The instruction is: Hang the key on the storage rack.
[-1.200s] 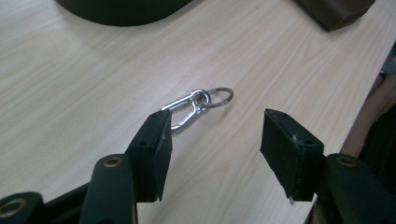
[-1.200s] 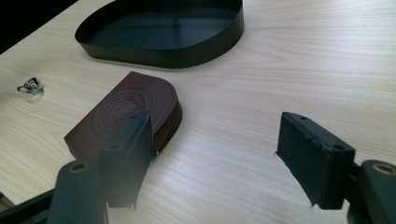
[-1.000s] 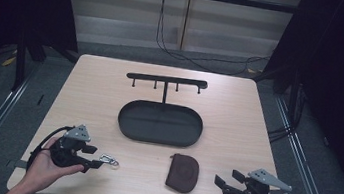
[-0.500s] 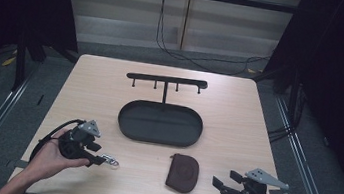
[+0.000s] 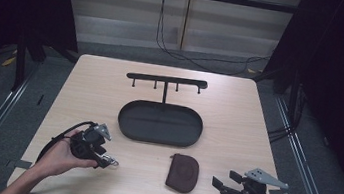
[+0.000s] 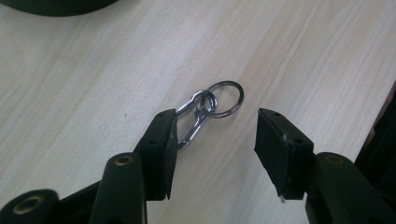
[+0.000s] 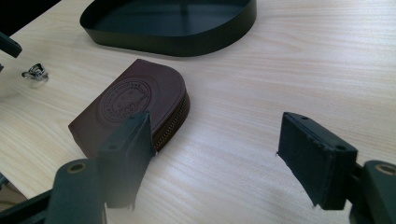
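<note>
A silver carabiner with a key ring (image 6: 205, 109) (image 5: 111, 160) lies on the wooden table (image 5: 237, 121). My left gripper (image 6: 215, 116) (image 5: 104, 156) is tilted down over it, open. Its left jaw sits against the carabiner's side, and the ring lies in the gap, apart from the right jaw. A brown zip pouch (image 5: 183, 173) (image 7: 135, 100) with an embossed round seal lies flat right of centre. My right gripper (image 7: 215, 119) (image 5: 224, 179) rests near the front right corner, open, with bare table between its jaws. Its left jaw stands just in front of the pouch's near corner.
A black oval tray (image 5: 158, 139) (image 7: 187, 44) sits mid-table, with a black hook rack (image 5: 167, 80) standing behind it. The table's front edge runs close under both hands. The key ring (image 7: 35, 72) also shows far left in the right gripper view.
My left hand has moved right and a little away from the front edge, tipping its gripper down over the key ring. The right gripper, pouch and ring have stayed put.
</note>
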A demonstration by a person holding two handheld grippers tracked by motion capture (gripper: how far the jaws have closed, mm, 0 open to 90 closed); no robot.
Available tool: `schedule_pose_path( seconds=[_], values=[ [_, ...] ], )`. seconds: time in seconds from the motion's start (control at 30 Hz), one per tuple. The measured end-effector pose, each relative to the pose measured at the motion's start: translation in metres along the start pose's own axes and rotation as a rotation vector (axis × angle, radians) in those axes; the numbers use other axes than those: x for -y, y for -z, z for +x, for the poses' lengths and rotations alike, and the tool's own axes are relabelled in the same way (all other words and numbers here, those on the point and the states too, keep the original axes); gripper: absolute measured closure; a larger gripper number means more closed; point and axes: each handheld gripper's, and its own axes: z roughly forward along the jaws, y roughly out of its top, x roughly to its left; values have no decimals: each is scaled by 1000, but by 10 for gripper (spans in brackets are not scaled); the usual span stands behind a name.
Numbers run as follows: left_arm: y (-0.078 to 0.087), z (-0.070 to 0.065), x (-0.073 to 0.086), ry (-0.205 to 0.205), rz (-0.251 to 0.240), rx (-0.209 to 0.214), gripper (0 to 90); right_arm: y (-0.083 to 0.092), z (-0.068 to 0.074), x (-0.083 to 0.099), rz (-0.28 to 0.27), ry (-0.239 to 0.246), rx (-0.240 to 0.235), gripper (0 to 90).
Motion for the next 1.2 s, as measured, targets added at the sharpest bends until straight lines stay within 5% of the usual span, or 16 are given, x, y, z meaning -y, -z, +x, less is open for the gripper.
schedule_pose_path(
  seconds=[0.23,0.63,1.2],
  values=[
    [-9,6,-5,-13,36,21,514,-1,0,0,4,-4,4,258],
    [-19,13,-13,-46,91,-8,542,-1,-1,0,5,-8,0,258],
    [-25,2,-16,-122,131,27,545,-1,-1,0,10,-11,-5,258]
  ],
)
